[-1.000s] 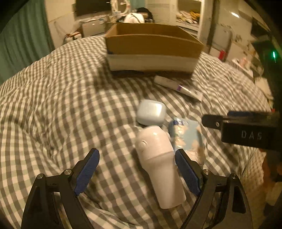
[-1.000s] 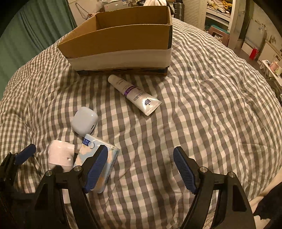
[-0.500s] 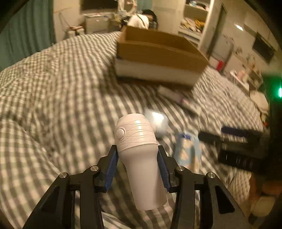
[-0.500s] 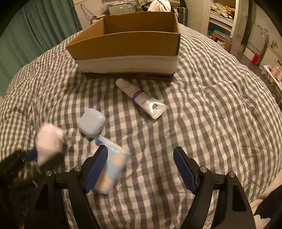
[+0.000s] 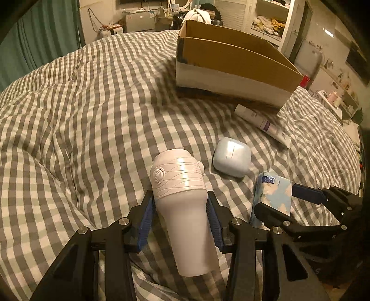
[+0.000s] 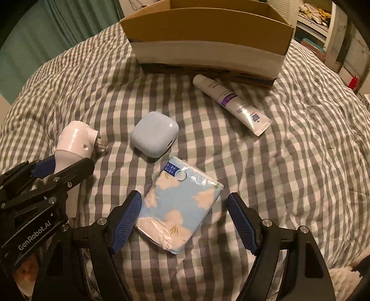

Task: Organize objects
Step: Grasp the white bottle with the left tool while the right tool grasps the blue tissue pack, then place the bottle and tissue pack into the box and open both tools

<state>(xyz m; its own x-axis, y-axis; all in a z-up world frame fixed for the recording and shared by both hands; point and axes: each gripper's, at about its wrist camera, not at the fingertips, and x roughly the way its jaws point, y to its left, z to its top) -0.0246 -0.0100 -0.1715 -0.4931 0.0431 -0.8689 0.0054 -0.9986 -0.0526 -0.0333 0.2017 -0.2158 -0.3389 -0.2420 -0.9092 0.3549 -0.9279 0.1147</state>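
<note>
My left gripper is shut on a white plug-in device with a ribbed rounded head, held above the checked bedspread; it also shows in the right wrist view. My right gripper is open, its fingers on either side of a light blue tissue pack lying on the bed, also seen in the left wrist view. A pale blue earbud case lies just beyond the pack. A white and purple tube lies in front of the open cardboard box.
The grey and white checked bedspread covers the whole bed. The cardboard box stands at the far side. A green curtain hangs at the left. Shelves and room clutter lie beyond the bed.
My left gripper closed on the white device and lifted it off the bed. My right gripper moved forward and left until its open fingers flank the tissue pack.
</note>
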